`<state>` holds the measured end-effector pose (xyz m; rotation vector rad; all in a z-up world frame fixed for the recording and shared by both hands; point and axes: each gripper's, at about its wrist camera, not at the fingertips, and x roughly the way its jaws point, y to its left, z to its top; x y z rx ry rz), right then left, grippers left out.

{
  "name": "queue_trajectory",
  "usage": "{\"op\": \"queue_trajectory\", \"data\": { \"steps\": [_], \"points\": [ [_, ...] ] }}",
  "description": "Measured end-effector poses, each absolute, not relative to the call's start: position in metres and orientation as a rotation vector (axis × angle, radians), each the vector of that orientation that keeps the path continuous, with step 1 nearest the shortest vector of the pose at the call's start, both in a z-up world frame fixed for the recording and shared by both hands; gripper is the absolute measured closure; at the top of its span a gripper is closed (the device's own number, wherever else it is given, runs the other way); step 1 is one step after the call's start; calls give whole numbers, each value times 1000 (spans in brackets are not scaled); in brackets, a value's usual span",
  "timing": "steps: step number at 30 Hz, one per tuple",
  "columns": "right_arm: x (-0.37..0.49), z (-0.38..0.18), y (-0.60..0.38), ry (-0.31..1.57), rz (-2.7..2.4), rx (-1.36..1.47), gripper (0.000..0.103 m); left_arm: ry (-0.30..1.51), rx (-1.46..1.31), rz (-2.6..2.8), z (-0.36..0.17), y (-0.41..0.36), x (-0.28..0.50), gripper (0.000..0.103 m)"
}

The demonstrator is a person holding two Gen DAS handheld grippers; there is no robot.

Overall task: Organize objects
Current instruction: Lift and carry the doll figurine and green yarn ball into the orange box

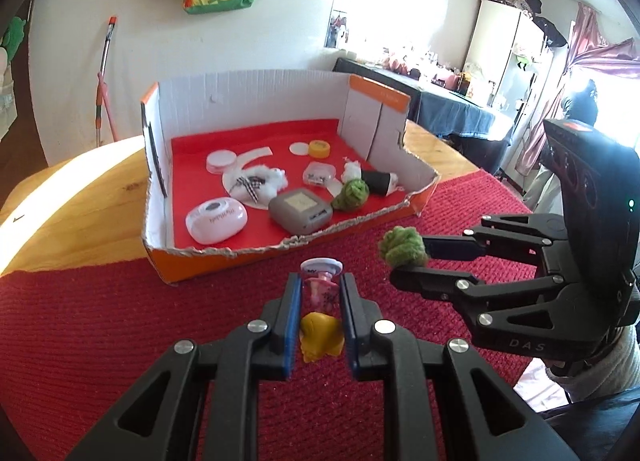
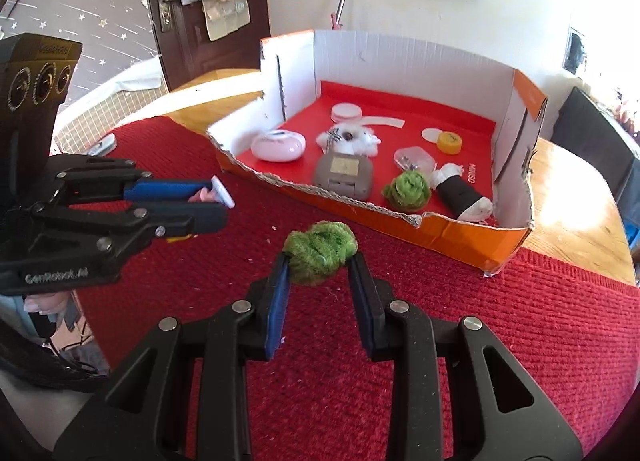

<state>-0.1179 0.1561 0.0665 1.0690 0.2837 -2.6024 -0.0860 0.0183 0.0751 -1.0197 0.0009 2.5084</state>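
While the left gripper [image 1: 320, 289] pinches a pink toy [image 1: 322, 285], the right gripper [image 2: 320, 261] clamps a green pom-pom [image 2: 318, 253].

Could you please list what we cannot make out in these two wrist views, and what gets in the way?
- Pink toy, left wrist view: its sides are hidden by the left gripper fingers; what it is stays unclear.
- Yellow piece, left wrist view: partly covered by the pads; shape unclear.
- Clear case, right wrist view: contents too small.
- Green pom-pom, right wrist view: its underside is hidden; the right gripper grips it.
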Motion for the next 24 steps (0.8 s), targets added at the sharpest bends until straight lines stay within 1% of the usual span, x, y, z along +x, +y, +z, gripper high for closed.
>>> {"op": "queue_trajectory", "data": {
  "steps": [5,9,13,16,18,20,24],
  "points": [
    [-113,73,153,292,-2605,1053,75,-16,-1005,2522,83,15,-86,84],
    [-110,79,153,262,-2602,1035,75,-21,-999,2543,90,13,-89,84],
    [-114,94,153,249,-2608,1004,75,-16,-1010,2603,104,9,-111,84],
    [-135,109,153,248,-2618,1015,75,12,-1048,2640,110,9,-137,84],
    [-155,116,152,282,-2630,1033,75,42,-1082,2677,112,9,-159,84],
    [-178,120,151,320,-2627,1072,75,63,-1117,2704,112,8,-180,84],
    [-228,122,156,331,-2626,1167,75,69,-1212,2709,105,7,-215,84]
  ]
}}
